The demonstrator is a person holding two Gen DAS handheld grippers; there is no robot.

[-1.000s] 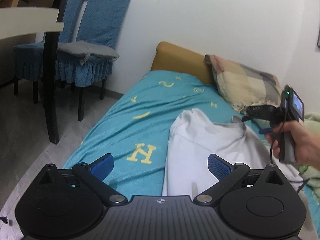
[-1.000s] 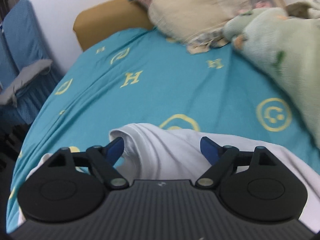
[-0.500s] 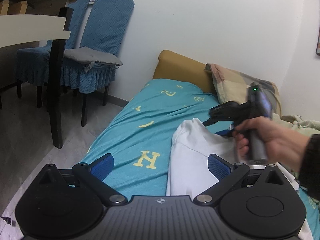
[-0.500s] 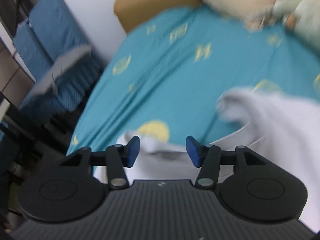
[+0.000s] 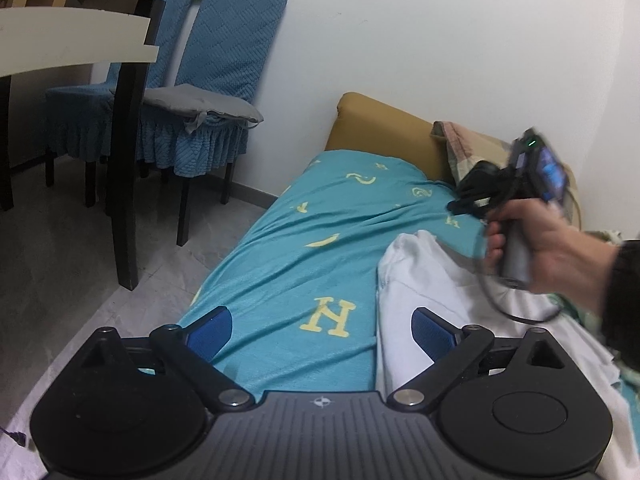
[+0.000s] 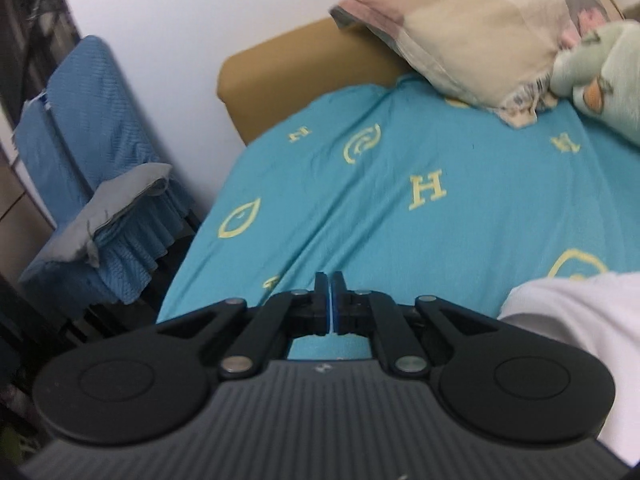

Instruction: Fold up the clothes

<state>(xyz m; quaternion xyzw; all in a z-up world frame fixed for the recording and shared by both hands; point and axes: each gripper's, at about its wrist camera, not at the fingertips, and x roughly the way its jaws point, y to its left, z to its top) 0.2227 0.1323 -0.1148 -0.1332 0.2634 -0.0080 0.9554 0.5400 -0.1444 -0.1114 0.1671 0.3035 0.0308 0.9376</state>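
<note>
- Left tongs: mine, spread wide, nothing between the blue pads. They hang over the near edge of the bed, the right pad above the white garment's edge.
- Right tongs: pressed together, pads touching. I see no cloth between them in the right wrist view; only bedsheet shows behind the tips.
- Right hand: seen from the left wrist camera, wrapped round the right tool's handle, dark sleeve at the wrist, a cable looping below. It is raised above the garment and motion-blurred.
- White garment: the piece for folding. It lies on the bed on the side to my right, rumpled, one rounded corner pointing toward the headboard. In the right wrist view it fills the lower right corner.
- Bedsheet: teal with yellow letters and symbols.
- Headboard: mustard, against the white wall.
- Pillow: patchwork, leaning on the headboard.
- Green blanket: pale, bunched beside the pillow.
- Chairs: two, blue covers, a grey cushion on the nearer seat.
- Tabletop: pale edge on dark legs, left of the bed.
</note>
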